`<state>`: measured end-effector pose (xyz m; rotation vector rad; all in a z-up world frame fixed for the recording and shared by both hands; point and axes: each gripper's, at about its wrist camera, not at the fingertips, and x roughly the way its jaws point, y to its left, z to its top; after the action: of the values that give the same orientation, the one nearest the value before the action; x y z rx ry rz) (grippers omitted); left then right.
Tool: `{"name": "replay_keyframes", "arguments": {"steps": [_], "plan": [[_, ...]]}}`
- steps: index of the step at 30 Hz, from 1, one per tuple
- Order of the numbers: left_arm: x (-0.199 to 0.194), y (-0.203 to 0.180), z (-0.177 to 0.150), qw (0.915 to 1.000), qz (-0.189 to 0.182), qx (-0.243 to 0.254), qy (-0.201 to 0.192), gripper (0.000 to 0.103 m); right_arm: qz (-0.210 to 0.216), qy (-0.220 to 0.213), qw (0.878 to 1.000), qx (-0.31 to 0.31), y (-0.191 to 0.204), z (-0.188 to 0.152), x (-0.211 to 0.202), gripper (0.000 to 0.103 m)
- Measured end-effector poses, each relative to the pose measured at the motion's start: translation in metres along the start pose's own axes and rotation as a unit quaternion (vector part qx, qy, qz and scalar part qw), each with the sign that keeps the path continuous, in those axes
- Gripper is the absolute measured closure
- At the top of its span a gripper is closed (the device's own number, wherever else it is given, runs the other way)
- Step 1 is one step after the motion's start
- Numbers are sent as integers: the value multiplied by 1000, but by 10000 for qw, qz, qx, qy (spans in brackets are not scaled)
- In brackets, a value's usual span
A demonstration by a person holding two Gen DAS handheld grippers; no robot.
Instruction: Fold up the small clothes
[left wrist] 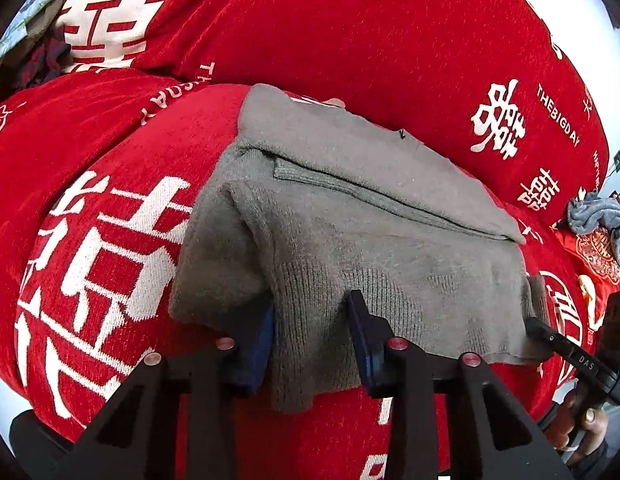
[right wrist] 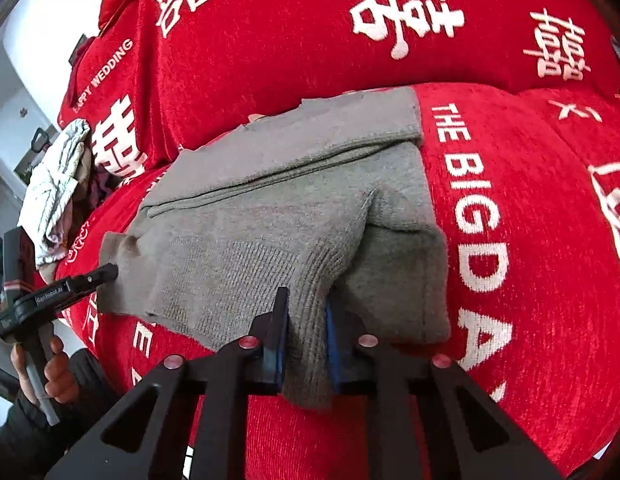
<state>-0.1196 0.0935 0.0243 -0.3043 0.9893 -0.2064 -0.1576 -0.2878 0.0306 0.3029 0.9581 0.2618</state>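
A grey knitted garment lies partly folded on a red blanket with white lettering; it also shows in the right wrist view. My left gripper has its jaws either side of the garment's near edge, with a wide gap between them. My right gripper is shut on the garment's near hem. In the left wrist view the right gripper touches the garment's right edge. In the right wrist view the left gripper touches its left edge.
The red blanket covers the whole soft surface. A grey-blue cloth lies at the far right of the left wrist view. A pale crumpled cloth and dark clothes lie at the left of the right wrist view.
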Motion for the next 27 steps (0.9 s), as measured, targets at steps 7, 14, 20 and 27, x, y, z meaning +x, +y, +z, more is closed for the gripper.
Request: {"name": "replay_keyframes", "arguments": {"steps": [7, 14, 20, 27], "plan": [[-10, -5, 4, 9999, -111, 19, -114, 93, 71, -117, 9995, -301, 11, 2, -8, 90], [-40, -14, 25, 9974, -171, 82, -693, 93, 436, -665, 9967, -169, 18, 27, -38, 90], [-46, -16, 50, 9954, -69, -37, -956, 93, 505, -943, 9939, 282, 13, 56, -44, 91], [-28, -21, 71, 9959, 279, -7, -866, 93, 180, -903, 9949, 409, 18, 84, -29, 91]]}}
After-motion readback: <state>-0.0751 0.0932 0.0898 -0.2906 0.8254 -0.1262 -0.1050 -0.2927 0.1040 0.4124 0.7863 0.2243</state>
